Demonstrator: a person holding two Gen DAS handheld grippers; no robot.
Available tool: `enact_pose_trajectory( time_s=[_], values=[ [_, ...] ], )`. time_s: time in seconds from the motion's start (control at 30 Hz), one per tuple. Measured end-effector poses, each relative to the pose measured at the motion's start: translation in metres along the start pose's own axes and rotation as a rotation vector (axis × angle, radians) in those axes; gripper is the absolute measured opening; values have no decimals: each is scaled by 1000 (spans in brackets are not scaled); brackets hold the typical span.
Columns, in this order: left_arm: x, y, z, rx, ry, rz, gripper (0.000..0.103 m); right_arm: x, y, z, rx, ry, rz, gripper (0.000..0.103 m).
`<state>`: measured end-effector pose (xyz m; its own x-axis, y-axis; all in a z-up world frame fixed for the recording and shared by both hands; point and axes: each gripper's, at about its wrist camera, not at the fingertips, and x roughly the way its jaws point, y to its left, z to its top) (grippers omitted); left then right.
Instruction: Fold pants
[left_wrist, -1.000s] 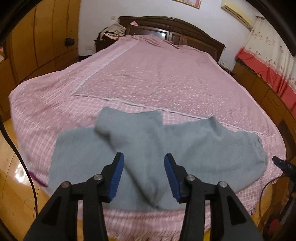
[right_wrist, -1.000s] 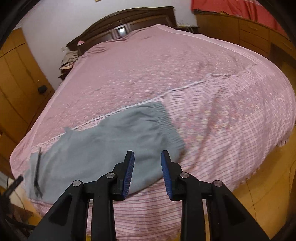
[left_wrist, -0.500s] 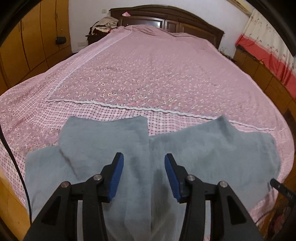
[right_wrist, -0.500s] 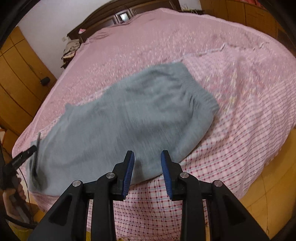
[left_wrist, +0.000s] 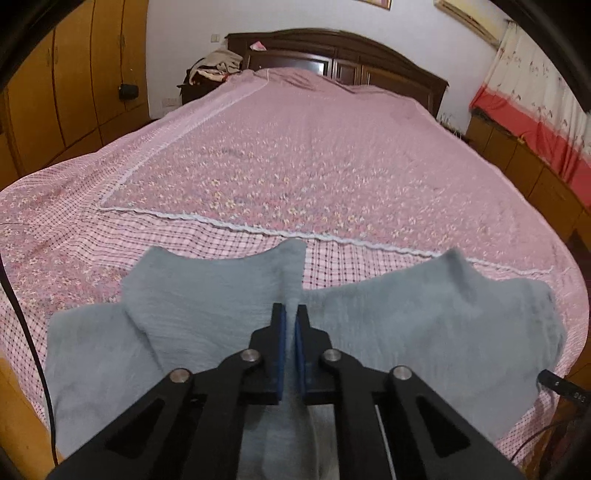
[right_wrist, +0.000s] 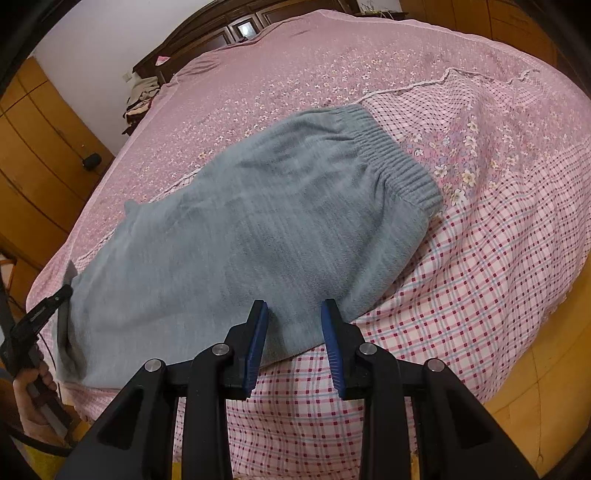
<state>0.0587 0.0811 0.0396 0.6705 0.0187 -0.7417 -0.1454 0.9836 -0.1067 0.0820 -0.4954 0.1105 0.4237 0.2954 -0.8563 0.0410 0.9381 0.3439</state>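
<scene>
- The grey pants (right_wrist: 255, 236) lie flat across the foot end of the bed (left_wrist: 295, 155), on the checked border of the pink flowered bedspread (right_wrist: 480, 258)
- Their ribbed waistband (right_wrist: 399, 158) is the end farthest from the left gripper, seen from the right wrist
- From the left wrist, a leg of the pants (left_wrist: 207, 288) is doubled over, its corner reaching toward the white lace trim (left_wrist: 236, 226) of the bedspread
- The left gripper (left_wrist: 290, 321) has its blue pads pressed together on a raised ridge of the pants' fabric, near the fold
- The right gripper (right_wrist: 294, 317) stands with its jaws apart over the near edge of the pants, below the waistband; the fabric shows between the pads, and whether they touch it cannot be told
- Beyond the pants, at the head of the bed, stands a dark wooden headboard (left_wrist: 332, 48)
- A hand (right_wrist: 33, 402) shows at the edge of the right wrist view, beside the pants' leg end
</scene>
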Motion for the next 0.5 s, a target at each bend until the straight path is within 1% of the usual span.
enact_pose_trajectory(
  time_s=[0.17, 0.33, 0.5],
  values=[
    [-20, 17, 1, -56, -36, -26, 3, 1, -1, -1, 11, 5, 17, 31],
    [-40, 42, -4, -116, -68, -3, 3, -1, -8, -1, 30, 10, 41, 31],
    [-63, 71, -14, -171, -98, 34, 3, -2, -8, -1, 19, 11, 30, 31]
  ],
)
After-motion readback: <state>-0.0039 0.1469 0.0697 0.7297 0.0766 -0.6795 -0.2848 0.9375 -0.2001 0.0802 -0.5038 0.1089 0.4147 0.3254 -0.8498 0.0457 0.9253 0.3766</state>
